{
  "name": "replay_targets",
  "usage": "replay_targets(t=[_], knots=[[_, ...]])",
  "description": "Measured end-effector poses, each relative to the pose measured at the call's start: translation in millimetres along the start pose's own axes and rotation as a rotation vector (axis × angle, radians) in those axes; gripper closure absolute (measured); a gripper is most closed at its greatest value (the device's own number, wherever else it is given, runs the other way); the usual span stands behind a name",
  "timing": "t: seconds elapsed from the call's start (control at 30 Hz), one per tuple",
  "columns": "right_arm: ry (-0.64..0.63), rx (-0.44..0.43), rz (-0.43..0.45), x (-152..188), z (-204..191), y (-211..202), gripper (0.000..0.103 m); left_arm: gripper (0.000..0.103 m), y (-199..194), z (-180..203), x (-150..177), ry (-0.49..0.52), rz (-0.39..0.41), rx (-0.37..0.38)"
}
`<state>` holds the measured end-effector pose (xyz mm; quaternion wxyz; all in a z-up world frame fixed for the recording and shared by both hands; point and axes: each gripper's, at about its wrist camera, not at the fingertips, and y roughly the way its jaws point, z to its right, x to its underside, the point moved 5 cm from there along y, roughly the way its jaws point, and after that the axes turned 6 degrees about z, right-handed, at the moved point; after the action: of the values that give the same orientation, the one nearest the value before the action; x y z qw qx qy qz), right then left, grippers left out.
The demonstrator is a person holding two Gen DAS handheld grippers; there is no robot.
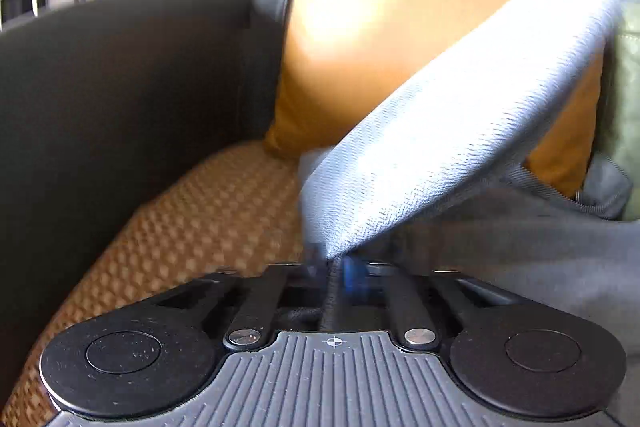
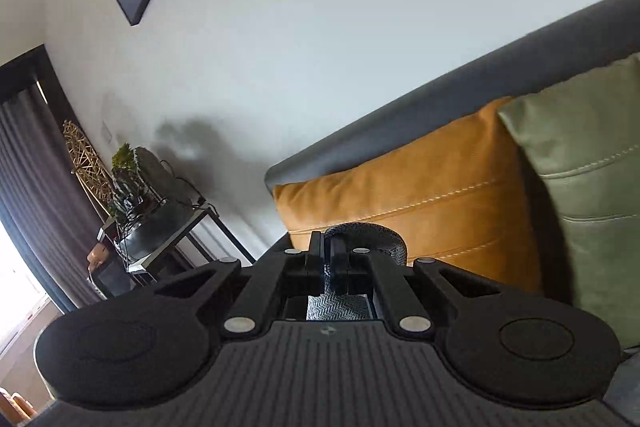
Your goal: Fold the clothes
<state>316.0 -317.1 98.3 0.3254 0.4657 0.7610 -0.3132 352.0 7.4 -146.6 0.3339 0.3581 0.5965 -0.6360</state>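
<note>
Holding: both grippers pinch the same grey cloth
Left gripper (image 1: 334,267): clamped tight on a corner of the light grey garment (image 1: 440,131); the picture there is blurry
Garment: it runs up from the left gripper in a tight band toward the top right, in front of the orange cushion (image 1: 380,27)
Under it: a darker grey part of the cloth lies low on the right, over the woven brown seat (image 1: 192,227)
Right gripper (image 2: 335,261): squeezed on a fold of grey cloth (image 2: 372,233), which curls over its tips
Behind: orange cushion (image 2: 420,195) beside green cushion (image 2: 580,167), against the dark sofa back (image 2: 440,75)
Far left: small table with a plant (image 2: 136,187)
</note>
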Motion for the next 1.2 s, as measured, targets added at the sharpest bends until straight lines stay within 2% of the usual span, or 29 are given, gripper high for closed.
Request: replay_targets(t=[0.1,0.17,0.2,0.3,0.4,0.43,0.47,0.53,0.6,0.63,0.67,0.7,0.77,0.83,1.0,1.2], knots=[[0.031,0.031,-0.032,3.8,56.9,-33.3,0.100,0.099,-12.5,-6.4,7.4,0.008,0.026,0.037],[0.042,0.078,-0.089,22.5,103.3,-59.7,0.100,0.099,-15.8,-11.7,15.8,0.052,0.013,0.041],[0.037,0.117,-0.144,40.8,127.3,-70.1,0.100,0.099,-17.4,-14.3,20.1,0.074,0.007,0.043],[0.062,0.275,-0.411,128.6,198.9,-98.9,0.097,0.099,-18.6,-17.0,31.8,0.133,-0.026,0.074],[0.071,0.405,-0.604,206.7,237.1,-122.0,0.094,0.090,-19.4,-13.5,35.1,0.210,-0.033,0.056],[0.071,0.414,-0.620,218.3,239.2,-125.5,0.094,0.085,-19.7,-12.2,35.6,0.229,-0.033,0.049],[0.074,0.403,-0.601,218.5,236.5,-126.6,0.094,0.078,-19.3,-10.9,34.8,0.251,-0.035,0.044],[0.080,0.374,-0.559,211.1,228.4,-125.5,0.092,0.072,-18.8,-8.7,33.0,0.293,-0.041,0.037],[0.029,0.359,-0.528,194.4,215.0,-119.7,0.087,0.065,-22.2,-14.7,30.6,0.312,-0.056,0.053],[0.005,0.352,-0.514,187.7,209.0,-118.6,0.084,0.048,-30.3,-18.9,29.9,0.308,-0.063,0.069],[-0.003,0.345,-0.495,181.7,203.2,-117.2,0.077,0.045,-34.1,-23.2,28.1,0.295,-0.070,0.087],[0.001,0.338,-0.479,179.3,200.8,-115.3,0.069,0.044,-37.3,-27.9,25.8,0.278,-0.077,0.112],[0.011,0.325,-0.447,175.2,196.9,-111.6,0.063,0.041,-48.0,-38.6,17.1,0.238,-0.076,0.154],[0.020,0.321,-0.440,176.4,198.3,-103.5,0.063,0.037,-57.5,-48.6,4.0,0.193,-0.065,0.177],[0.004,0.332,-0.461,187.2,203.5,-78.8,0.062,0.028,-49.4,-40.4,-40.6,0.156,-0.030,0.143],[-0.088,0.316,-0.493,198.3,204.4,-42.7,0.062,0.027,4.8,-3.3,-59.6,0.137,-0.088,0.081]])
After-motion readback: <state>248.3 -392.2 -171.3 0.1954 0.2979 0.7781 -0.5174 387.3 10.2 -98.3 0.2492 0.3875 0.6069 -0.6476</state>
